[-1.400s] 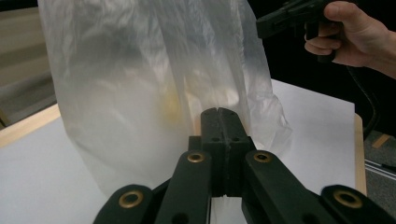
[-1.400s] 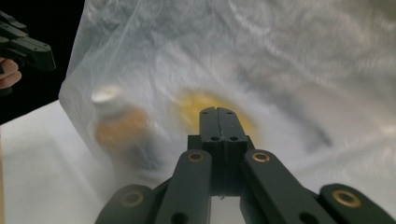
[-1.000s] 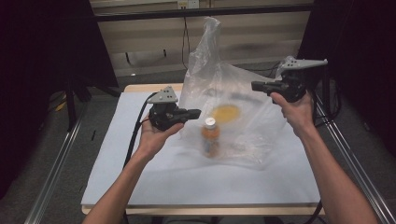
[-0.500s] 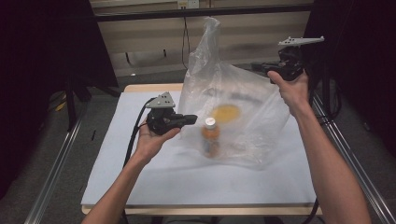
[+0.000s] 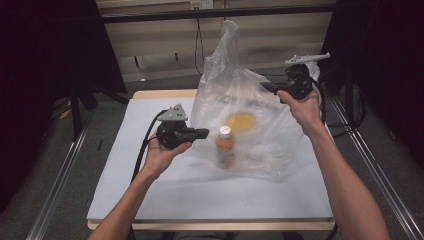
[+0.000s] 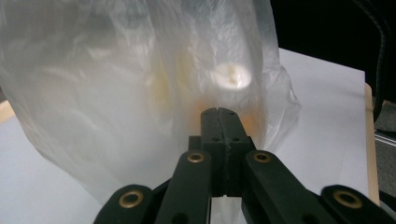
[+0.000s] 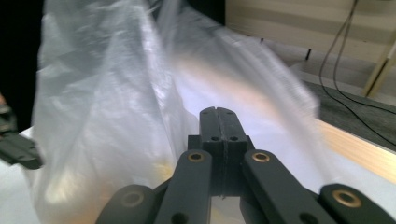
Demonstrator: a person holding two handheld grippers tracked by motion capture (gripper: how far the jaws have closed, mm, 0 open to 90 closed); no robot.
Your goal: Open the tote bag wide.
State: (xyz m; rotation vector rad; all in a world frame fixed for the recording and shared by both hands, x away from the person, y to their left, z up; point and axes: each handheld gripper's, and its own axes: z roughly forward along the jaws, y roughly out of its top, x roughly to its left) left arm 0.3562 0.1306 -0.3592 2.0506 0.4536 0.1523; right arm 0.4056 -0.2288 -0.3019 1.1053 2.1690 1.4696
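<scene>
A clear plastic bag stands on the white-covered table, puffed up and tall, with its twisted top rising well above everything else. Inside it I can make out a bottle with a white cap and orange contents, standing upright near the front, and behind it a round yellow-orange thing that is too blurred through the film to name. The left gripper is held low at the bag's left side, its fingers pressed together; in the left gripper view they meet right at the film, and they seem to pinch a fold of it, though I cannot be sure any plastic is between them. The right gripper is raised at the bag's upper right, its fingers likewise closed flat against each other, apparently on the bag's edge. As I judge it, the loading looks done: the goods sit inside and the bag is held from two sides. What seems left is to gather or close the mouth, or to lift the whole thing away; the bottom of the bag rests on the table.
</scene>
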